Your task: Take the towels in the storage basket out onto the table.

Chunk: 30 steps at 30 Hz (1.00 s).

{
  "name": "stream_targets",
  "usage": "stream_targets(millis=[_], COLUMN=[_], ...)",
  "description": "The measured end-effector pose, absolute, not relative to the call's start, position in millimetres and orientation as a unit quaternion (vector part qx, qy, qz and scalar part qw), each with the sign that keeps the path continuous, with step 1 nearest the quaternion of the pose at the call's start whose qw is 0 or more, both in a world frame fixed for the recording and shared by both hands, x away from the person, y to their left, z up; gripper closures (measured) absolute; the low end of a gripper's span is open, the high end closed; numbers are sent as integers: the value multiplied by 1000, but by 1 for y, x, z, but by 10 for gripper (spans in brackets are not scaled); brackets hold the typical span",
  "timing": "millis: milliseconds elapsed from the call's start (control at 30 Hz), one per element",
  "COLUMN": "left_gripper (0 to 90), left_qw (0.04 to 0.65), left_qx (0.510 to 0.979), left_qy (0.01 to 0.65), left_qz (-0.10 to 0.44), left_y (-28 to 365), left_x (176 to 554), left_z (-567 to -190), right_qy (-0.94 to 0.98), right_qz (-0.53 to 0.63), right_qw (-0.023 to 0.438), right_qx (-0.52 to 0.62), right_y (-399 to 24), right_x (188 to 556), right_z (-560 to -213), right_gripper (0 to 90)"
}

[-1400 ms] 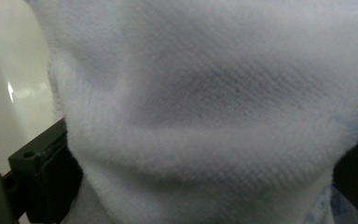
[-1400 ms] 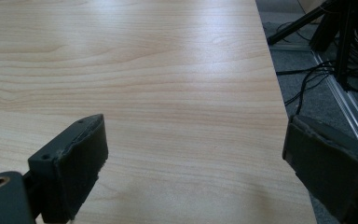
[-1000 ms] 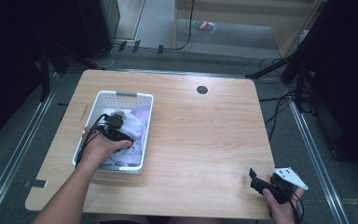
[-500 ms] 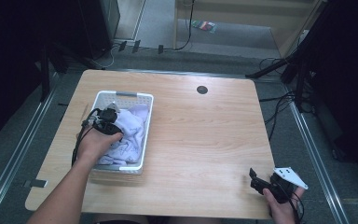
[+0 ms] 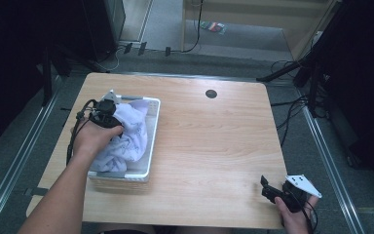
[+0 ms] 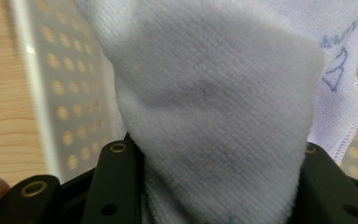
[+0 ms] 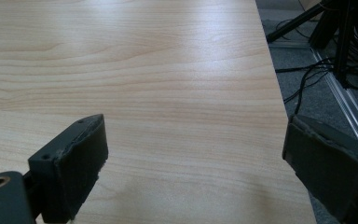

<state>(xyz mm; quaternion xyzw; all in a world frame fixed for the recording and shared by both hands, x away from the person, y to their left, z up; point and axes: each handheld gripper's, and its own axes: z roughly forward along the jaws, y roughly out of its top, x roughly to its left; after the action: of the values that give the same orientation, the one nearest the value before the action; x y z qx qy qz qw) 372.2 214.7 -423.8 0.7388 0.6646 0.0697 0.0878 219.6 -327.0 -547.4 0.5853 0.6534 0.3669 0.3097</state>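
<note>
A white cloth point(image 6: 214, 107) is clamped between the jaws of the left gripper point(image 5: 108, 116) over the far-left end of the perforated white basket point(image 5: 152, 141), in which the remaining folds lie. The light basket may be dragged or tipped if trailing fabric snags its rim (a judgement). The cloth appears soft, fine-looped terry with a stitched hem and faint blue markings. The right gripper point(image 5: 272, 190) is held wide open and empty near the table point(image 5: 214, 146) corner.

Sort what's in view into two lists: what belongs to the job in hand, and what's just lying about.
In the job:
- left tongs, shut on the white cloth
- white basket holding the cloth

Lying about:
- right tongs, open over bare table
- cables on the floor
</note>
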Motion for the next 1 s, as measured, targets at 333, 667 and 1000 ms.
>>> stream_targets(millis=[333, 667, 1000], left_gripper=[559, 554, 551], left_qw=[91, 83, 93], left_qx=[732, 736, 743], left_qy=[671, 667, 657], left_qz=[74, 80, 85], left_y=[213, 199, 170], left_x=[376, 375, 375], left_z=[-382, -365, -342], right_qy=[654, 654, 655], right_qz=[368, 366, 367], right_qw=[309, 308, 308], right_qx=[584, 586, 585], right_y=[-327, -327, -327], right_x=[220, 220, 220], right_z=[-547, -547, -547], right_gripper=[66, 66, 66])
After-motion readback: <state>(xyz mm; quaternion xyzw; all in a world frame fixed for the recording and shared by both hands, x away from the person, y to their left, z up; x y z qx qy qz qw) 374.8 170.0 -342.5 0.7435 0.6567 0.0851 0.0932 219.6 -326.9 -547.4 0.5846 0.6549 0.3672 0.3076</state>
